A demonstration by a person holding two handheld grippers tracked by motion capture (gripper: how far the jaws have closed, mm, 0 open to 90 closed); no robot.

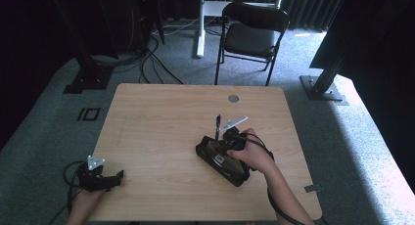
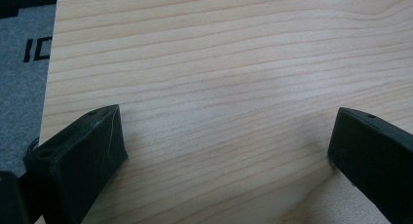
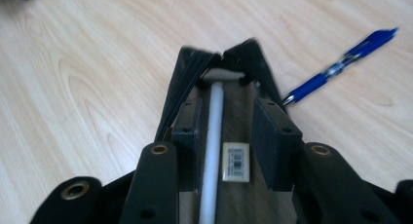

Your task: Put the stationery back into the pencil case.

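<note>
Right gripper (image 1: 219, 139) sits over a black case (image 1: 222, 161) lying open near the table's (image 1: 161, 112) middle-right. In the right gripper view its jaws reach down into the case (image 3: 195, 83), one on each side of a white pen (image 3: 213, 136) that lies lengthwise inside. Jaws are narrowly spread; the pads stand just beside the pen w/ a small gap each side, so not pinching it as far as can be seen. A small barcode label (image 3: 235, 160) lies inside the case, touching or just beside the white pen, btwn the jaws. Case flaps rise at the far end and meet in a peak.

A blue pen (image 3: 341, 63) lies on the table just outside the case, to the right in that view, tip pointing toward the case. In the high view the blue pen (image 1: 217, 124) shows just beyond the case's far end.

Left gripper (image 1: 100, 178) rests at the table's near-left edge, well apart from the case. Its jaws are spread wide in the left gripper view, w/ bare wood (image 2: 219, 87) btwn them.

A folding chair (image 1: 252, 32) stands beyond the table.
</note>
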